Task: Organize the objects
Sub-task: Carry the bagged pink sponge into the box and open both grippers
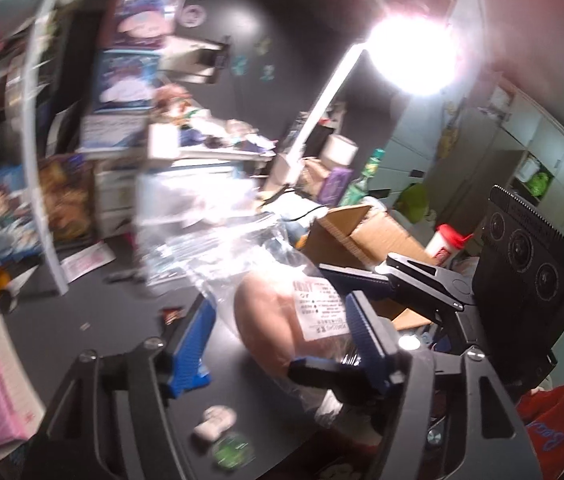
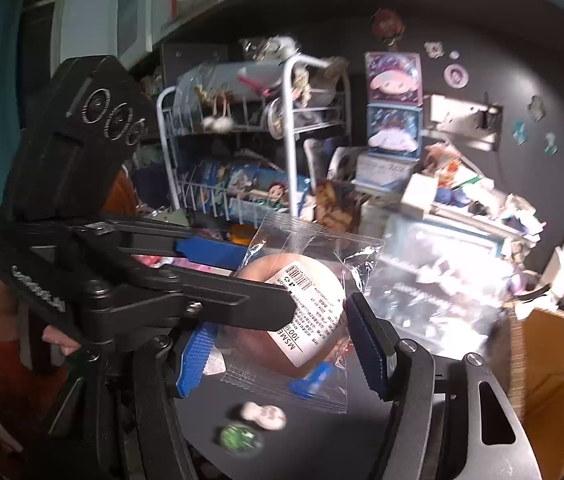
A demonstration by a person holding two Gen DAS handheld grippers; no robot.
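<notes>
A clear plastic packet with a round pinkish-brown item and a white label (image 1: 282,320) (image 2: 301,312) hangs above the black desk. In the right wrist view the left gripper (image 2: 250,276) comes in from the left with its blue-padded fingers pinched on the packet's upper left edge. In the left wrist view the right gripper (image 1: 357,280) reaches in from the right beside the packet. My right gripper's own fingers (image 2: 365,340) stand apart, with the packet between them; I cannot tell if they touch it.
An open cardboard box (image 1: 361,232) (image 2: 553,352) stands at the right. A small white figure (image 2: 264,416) and a green badge (image 2: 240,436) lie on the black desk (image 2: 321,440). A white wire rack (image 2: 289,128), boxes and clutter fill the back. A bright lamp (image 1: 413,56) glares.
</notes>
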